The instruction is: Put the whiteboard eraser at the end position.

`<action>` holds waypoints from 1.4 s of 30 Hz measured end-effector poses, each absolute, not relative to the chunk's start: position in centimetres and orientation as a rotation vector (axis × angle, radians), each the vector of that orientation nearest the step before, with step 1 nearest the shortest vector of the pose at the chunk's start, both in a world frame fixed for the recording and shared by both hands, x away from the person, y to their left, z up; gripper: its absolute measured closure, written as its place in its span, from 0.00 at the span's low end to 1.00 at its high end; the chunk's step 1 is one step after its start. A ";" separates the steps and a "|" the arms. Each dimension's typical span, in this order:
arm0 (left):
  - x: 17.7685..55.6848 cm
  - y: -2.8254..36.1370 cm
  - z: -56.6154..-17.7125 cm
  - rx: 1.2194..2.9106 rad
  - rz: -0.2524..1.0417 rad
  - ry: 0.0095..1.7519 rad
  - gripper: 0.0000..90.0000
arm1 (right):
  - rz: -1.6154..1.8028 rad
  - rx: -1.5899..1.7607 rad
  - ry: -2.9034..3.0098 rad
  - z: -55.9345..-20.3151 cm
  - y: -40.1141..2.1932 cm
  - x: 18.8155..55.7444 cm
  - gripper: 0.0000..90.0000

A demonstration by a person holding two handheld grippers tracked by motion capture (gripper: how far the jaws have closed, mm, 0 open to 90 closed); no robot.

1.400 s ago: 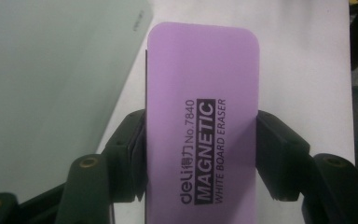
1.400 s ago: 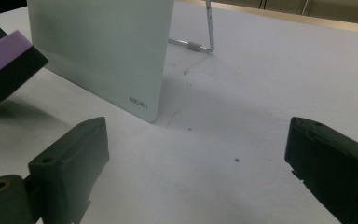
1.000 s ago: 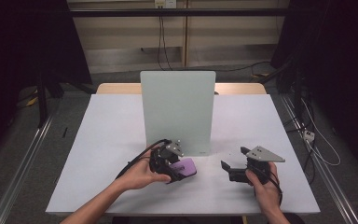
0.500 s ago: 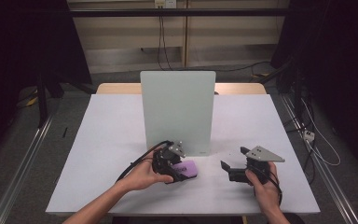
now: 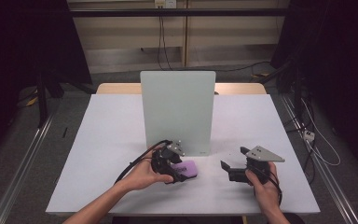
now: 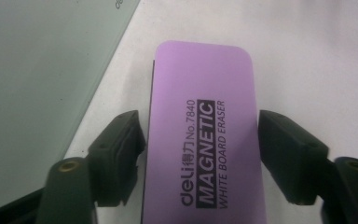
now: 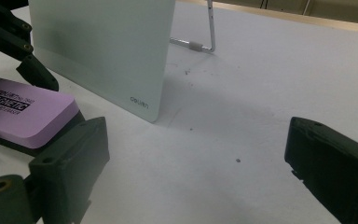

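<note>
On the left, the left gripper (image 5: 179, 169) has just been opening its fingers (image 6: 116, 151), letting go of the purple eraser (image 6: 203, 135). The eraser lies flat on the table (image 5: 107, 140) between them, just before the upright whiteboard (image 5: 177, 109). Next, I'd guess, that hand backs away. The right gripper (image 5: 235, 170) waits with its fingers spread wide, holding nothing.

We are in a lab set up for recording, not a home or office. We see a white table (image 5: 121, 140) standing alone on a grey floor (image 5: 18, 154), with dark curtains (image 5: 23, 42) on both sides. Metal rails (image 5: 23, 172) run along the floor beside it, and loose cables (image 5: 317, 140) trail to a socket strip. More cables (image 5: 161, 32) hang down the bare back wall (image 5: 121, 37).
</note>
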State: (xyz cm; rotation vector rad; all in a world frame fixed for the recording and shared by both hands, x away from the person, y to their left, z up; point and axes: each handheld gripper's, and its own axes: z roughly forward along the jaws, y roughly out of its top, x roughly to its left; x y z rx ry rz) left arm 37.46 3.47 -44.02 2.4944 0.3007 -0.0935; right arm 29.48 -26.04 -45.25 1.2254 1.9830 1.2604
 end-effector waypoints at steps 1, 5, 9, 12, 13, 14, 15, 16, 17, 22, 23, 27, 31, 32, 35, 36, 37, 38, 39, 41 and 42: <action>37.4 3.5 -44.0 2.486 -0.090 0.300 0.28 | 1.261 1.225 1.983 -45.2 -26.0 29.5 0.08; 37.3 3.6 -43.5 2.508 -0.030 0.289 0.19 | 1.261 1.227 1.981 -45.2 -26.1 29.4 0.08; 37.4 3.9 -43.2 2.466 -0.024 0.303 0.12 | 1.264 1.238 1.977 -45.2 -26.1 29.4 0.08; 37.4 4.3 -42.7 2.457 0.011 0.327 0.10 | 1.259 1.233 1.982 -45.3 -26.1 29.5 0.08; 37.5 4.4 -42.8 2.421 -0.015 0.329 0.08 | 1.260 1.229 1.983 -45.3 -26.0 29.5 0.08; 37.6 4.6 -42.7 2.414 -0.007 0.335 0.07 | 1.261 1.226 1.983 -45.2 -26.0 29.5 0.08; 37.6 4.7 -42.5 2.414 0.013 0.346 0.07 | 1.260 1.226 1.984 -45.2 -26.0 29.4 0.08; 37.5 4.8 -42.4 2.411 0.023 0.353 0.07 | 1.260 1.227 1.984 -45.2 -26.0 29.4 0.08; 37.6 5.0 -42.3 2.387 0.017 0.359 0.07 | 1.264 1.229 1.981 -45.2 -26.0 29.4 0.08; 37.6 5.7 -41.8 2.361 0.011 0.366 0.07 | 1.260 1.229 1.982 -45.2 -26.0 29.4 0.08; 37.6 5.9 -41.8 2.348 0.013 0.372 0.07 | 1.260 1.230 1.983 -45.2 -26.0 29.4 0.08; 37.6 6.5 -41.3 2.329 0.035 0.392 0.07 | 1.260 1.229 1.986 -45.3 -25.9 29.5 0.08; 37.7 7.3 -40.8 2.269 0.058 0.426 0.07 | 1.261 1.228 1.989 -45.3 -25.8 29.5 0.08; 37.7 7.5 -40.7 2.263 0.075 0.439 0.07 | 1.260 1.226 1.990 -45.3 -25.8 29.5 0.08; 37.8 8.0 -40.5 2.260 0.099 0.455 0.07 | 1.259 1.228 1.989 -45.3 -25.8 29.4 0.08; 37.8 8.0 -40.4 2.257 0.132 0.492 0.07 | 1.258 1.229 1.989 -45.3 -25.9 29.4 0.08; 38.0 8.3 -40.3 2.238 0.107 0.499 0.08 | 1.259 1.230 1.989 -45.3 -25.9 29.5 0.08; 38.0 8.4 -40.3 2.221 0.104 0.514 0.08 | 1.259 1.234 1.988 -45.3 -25.8 29.5 0.08; 38.1 8.6 -40.3 2.229 0.116 0.513 0.08 | 1.259 1.234 1.988 -45.3 -25.8 29.5 0.08; 38.1 8.9 -40.2 2.224 0.150 0.517 0.08 | 1.258 1.233 1.988 -45.3 -25.8 29.5 0.08; 37.9 9.0 -40.0 2.235 0.179 0.525 0.08 | 1.258 1.233 1.989 -45.3 -25.8 29.5 0.08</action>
